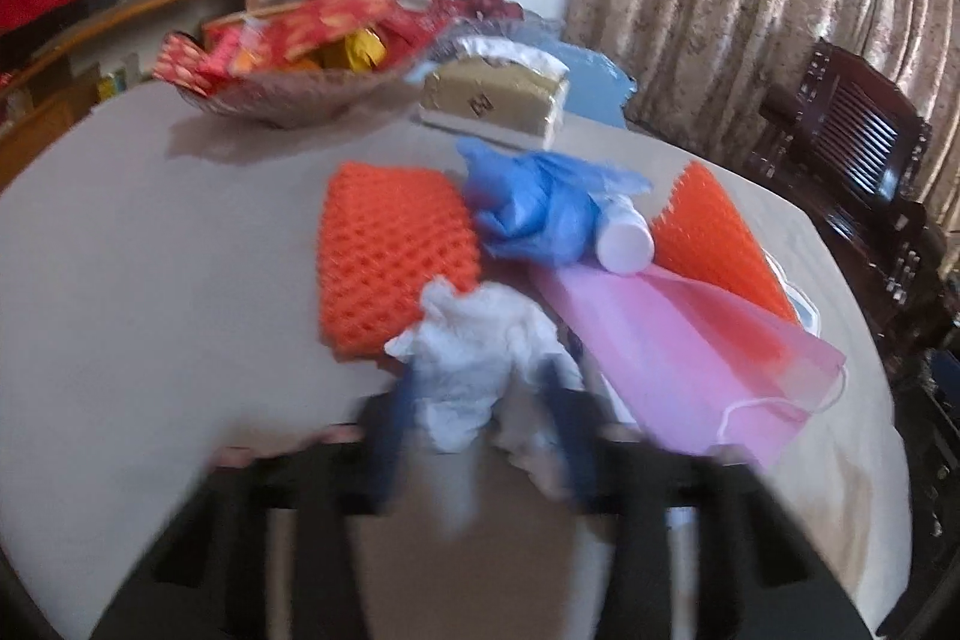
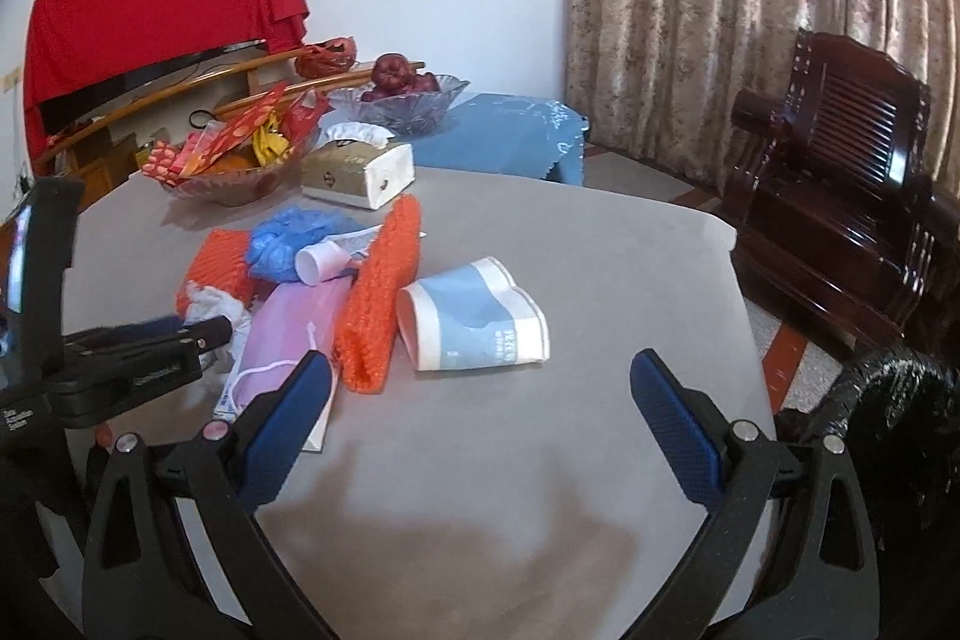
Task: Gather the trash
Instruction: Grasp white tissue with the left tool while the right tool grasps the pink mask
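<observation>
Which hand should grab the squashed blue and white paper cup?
The right one, probably. The right tool is wide open and empty, and the paper cup lies just ahead of it on the table. The left tool is busy around the crumpled white tissue.

grey worktop [image 2: 540, 460]. orange foam net [image 1: 384, 256] with a diamond mesh pattern. crumpled blue plastic bag [image 1: 534, 214]. white tissue wad [image 1: 474, 358]. pink paper bag [image 1: 678, 346]. light blue and white paper cup [image 2: 474, 316]. dark blue textured fingers [image 2: 678, 418].
</observation>
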The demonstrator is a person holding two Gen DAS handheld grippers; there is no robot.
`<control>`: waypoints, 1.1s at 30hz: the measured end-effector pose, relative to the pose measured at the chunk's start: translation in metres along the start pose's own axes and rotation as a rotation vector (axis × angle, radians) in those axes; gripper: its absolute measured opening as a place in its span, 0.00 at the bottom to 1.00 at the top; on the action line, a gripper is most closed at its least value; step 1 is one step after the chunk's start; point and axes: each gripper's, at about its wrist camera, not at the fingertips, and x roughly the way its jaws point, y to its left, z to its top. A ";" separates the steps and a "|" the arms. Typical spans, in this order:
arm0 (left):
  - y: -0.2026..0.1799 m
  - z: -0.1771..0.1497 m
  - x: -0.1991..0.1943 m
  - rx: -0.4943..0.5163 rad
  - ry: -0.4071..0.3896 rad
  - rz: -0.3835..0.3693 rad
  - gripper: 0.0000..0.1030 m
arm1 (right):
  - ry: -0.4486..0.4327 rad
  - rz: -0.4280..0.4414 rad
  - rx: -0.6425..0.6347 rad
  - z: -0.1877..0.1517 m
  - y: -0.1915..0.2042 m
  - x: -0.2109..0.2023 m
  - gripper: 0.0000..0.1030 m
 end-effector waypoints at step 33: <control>0.021 -0.015 -0.063 0.005 -0.095 -0.014 0.06 | 0.127 0.166 -0.073 0.011 0.056 0.040 0.02</control>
